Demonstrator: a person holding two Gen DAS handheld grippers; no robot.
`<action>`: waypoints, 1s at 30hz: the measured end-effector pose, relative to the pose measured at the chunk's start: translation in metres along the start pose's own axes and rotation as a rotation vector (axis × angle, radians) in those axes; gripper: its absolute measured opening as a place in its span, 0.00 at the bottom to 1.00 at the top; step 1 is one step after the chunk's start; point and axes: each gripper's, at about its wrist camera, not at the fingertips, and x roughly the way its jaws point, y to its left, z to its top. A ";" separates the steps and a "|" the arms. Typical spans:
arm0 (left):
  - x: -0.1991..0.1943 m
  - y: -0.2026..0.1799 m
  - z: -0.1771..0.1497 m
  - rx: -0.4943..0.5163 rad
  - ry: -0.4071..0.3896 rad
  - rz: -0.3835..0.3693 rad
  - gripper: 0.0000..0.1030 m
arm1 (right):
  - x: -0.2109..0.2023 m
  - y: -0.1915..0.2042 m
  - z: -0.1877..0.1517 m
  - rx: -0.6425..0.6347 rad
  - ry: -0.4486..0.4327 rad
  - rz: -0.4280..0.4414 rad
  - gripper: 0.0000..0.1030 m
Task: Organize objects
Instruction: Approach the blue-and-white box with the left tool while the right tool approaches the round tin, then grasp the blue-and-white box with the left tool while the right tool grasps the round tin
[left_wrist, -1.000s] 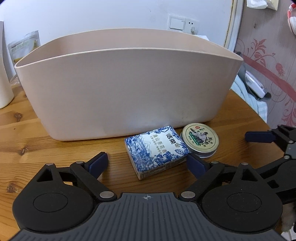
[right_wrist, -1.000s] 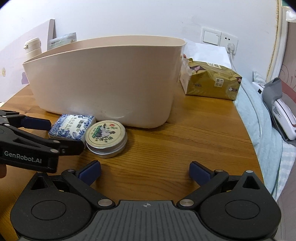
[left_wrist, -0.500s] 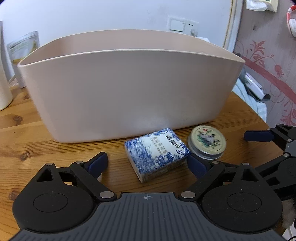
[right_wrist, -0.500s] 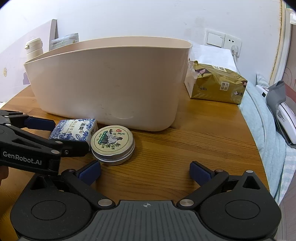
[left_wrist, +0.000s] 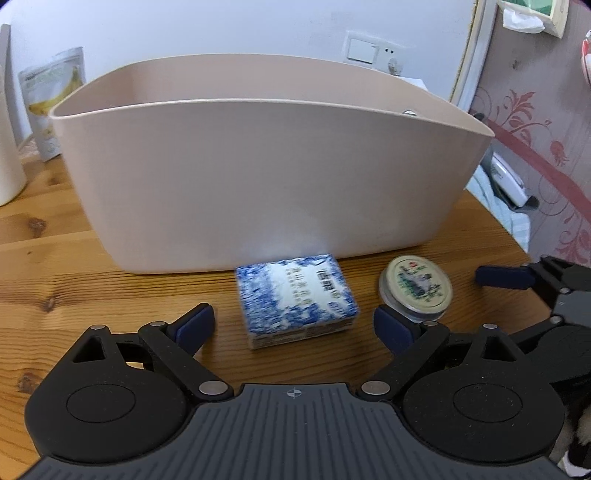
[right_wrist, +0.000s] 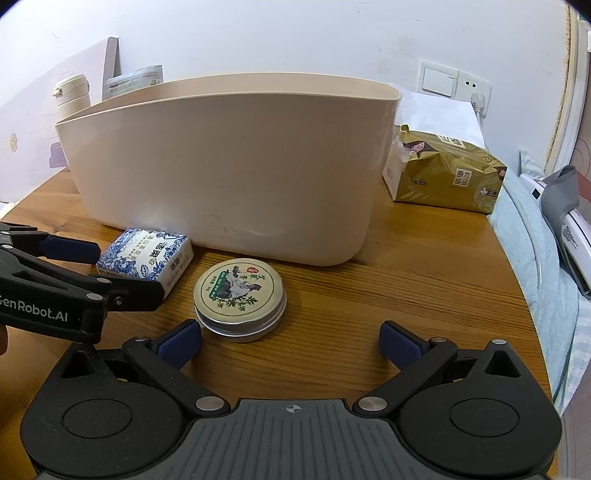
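A blue-and-white patterned box (left_wrist: 295, 299) lies on the wooden table just in front of a large beige tub (left_wrist: 258, 177). My left gripper (left_wrist: 295, 326) is open, its blue pads flanking the near end of the box without touching it. A round metal tin (left_wrist: 415, 288) with a printed lid sits to the right of the box. In the right wrist view the tin (right_wrist: 240, 299) lies just ahead of my open right gripper (right_wrist: 290, 341), toward its left fingertip. The box (right_wrist: 146, 258) and tub (right_wrist: 229, 166) show there too, with the left gripper (right_wrist: 107, 271) reaching in from the left.
A gold foil packet (right_wrist: 447, 177) lies right of the tub near a wall socket (right_wrist: 476, 92). A white bottle (right_wrist: 72, 96) and a snack pouch (left_wrist: 51, 107) stand behind the tub. The round table's edge (right_wrist: 524, 295) drops to a bed with a white device (right_wrist: 569, 236).
Both grippers have drawn nearer to the table and their objects. The box now sits squarer between the left pads, and the tin has come closer to the right gripper's left pad.
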 end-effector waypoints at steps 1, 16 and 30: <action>0.001 -0.001 0.001 0.002 0.001 -0.002 0.92 | 0.000 0.000 0.000 -0.001 0.000 0.002 1.00; 0.013 0.008 0.004 0.031 -0.028 0.153 0.91 | 0.011 0.009 0.009 -0.005 -0.004 0.009 1.00; -0.004 0.022 0.001 0.042 -0.032 0.136 0.64 | 0.007 0.029 0.017 -0.039 -0.032 0.052 0.51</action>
